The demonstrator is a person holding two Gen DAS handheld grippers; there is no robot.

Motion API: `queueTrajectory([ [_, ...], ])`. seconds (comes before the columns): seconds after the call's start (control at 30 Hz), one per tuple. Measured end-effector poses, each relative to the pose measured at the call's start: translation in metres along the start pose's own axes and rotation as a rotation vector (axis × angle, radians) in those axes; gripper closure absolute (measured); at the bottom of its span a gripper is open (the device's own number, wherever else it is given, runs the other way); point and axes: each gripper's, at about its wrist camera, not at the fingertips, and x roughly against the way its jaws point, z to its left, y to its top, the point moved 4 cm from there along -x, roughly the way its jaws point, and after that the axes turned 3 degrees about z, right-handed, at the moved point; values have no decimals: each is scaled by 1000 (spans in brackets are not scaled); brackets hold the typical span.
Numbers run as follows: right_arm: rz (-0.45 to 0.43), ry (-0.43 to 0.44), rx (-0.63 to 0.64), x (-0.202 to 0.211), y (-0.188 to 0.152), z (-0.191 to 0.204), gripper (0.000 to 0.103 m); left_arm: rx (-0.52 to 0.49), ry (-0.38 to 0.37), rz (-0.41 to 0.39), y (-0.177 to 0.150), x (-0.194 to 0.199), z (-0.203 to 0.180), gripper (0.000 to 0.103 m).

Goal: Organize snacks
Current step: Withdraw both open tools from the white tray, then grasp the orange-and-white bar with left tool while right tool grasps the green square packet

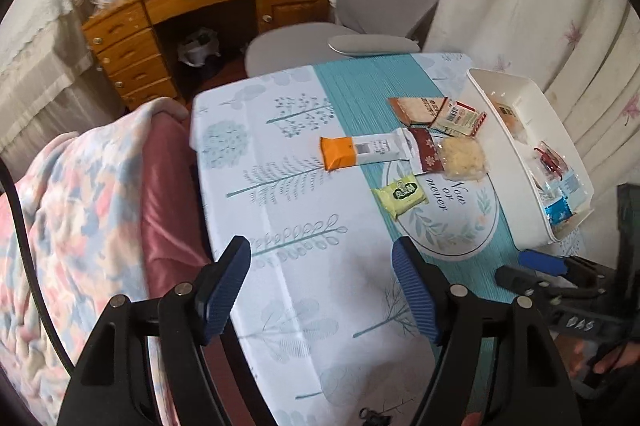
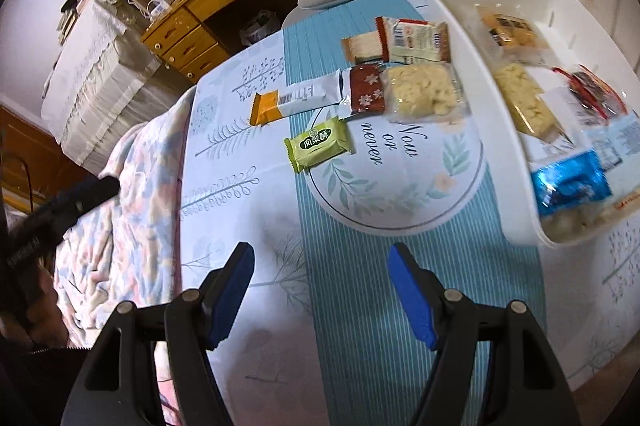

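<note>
Sorting partly done: the white rectangular plastic bin already holds several packets, while 6 lie loose on the patterned blue-and-white tablecloth just left of it. Left gripper and right gripper both hover released and empty over bare cloth, nearer the viewer than the bin. Nearest loose item: the green square foil packet, left of the bin. The next move likely calls for lowering spread jaws astride it, then closing
</note>
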Motion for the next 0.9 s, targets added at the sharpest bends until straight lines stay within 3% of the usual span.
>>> queueTrajectory([
  [0.3,-75,-30,182,-41,19,10,33,-122,-28,68,49,-54,-7,31],
  [0.6,-193,-101,496,-82,29,33,33,-287,-64,104,87,-123,-23,31],
  [0.9,-218,-135,509,-119,36,34,33,-489,-77,141,105,-181,-52,31],
])
